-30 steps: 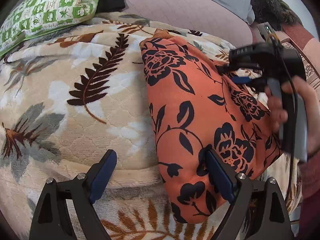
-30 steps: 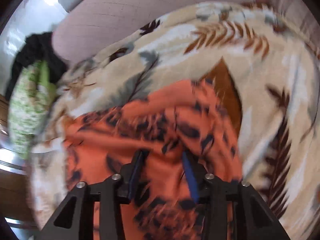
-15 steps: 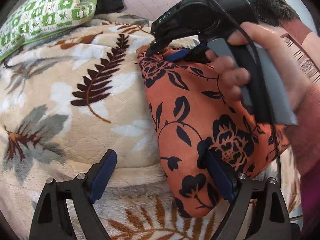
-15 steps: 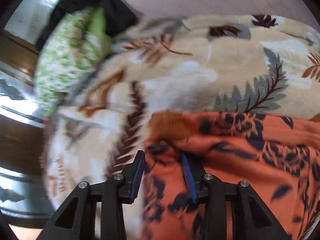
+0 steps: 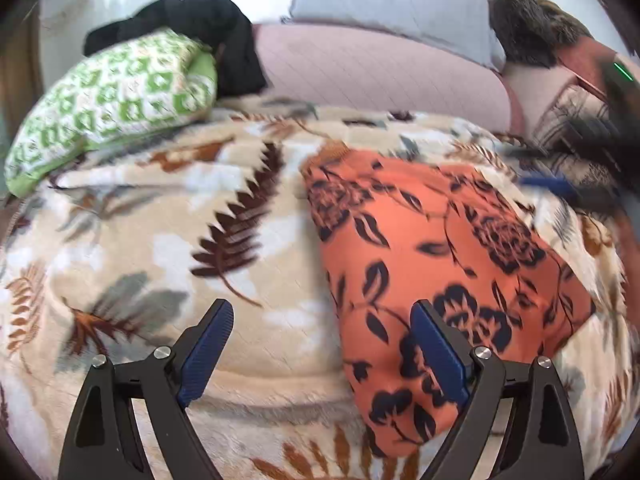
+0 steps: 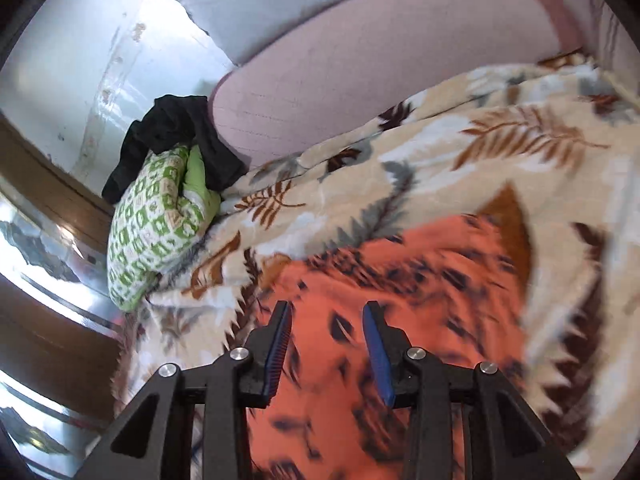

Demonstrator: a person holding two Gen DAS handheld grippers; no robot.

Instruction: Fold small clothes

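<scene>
A leaf-patterned blanket point(image 5: 168, 240) is covering the bed; the folded orange floral garment point(image 5: 432, 264) is lying on it. The left claw point(image 5: 320, 344) is held wide, empty. The right claw point(image 6: 326, 344), blurred, is held narrower, gripping nothing.

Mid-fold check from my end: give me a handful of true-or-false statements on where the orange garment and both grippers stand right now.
1. The orange floral garment lies on the leaf-print blanket. True.
2. The left gripper is clamped shut on the garment. False: its jaws stand wide open, with nothing pinched between them.
3. The right gripper has cloth pinched between its pads. False: the jaws are apart, and the garment shows in the gap with no pad seen pressing on it.
4. A green patterned pillow sits beyond the blanket with a black cloth on it. True.
5. The garment hangs in the air. False: it rests flat on the blanket.
</scene>
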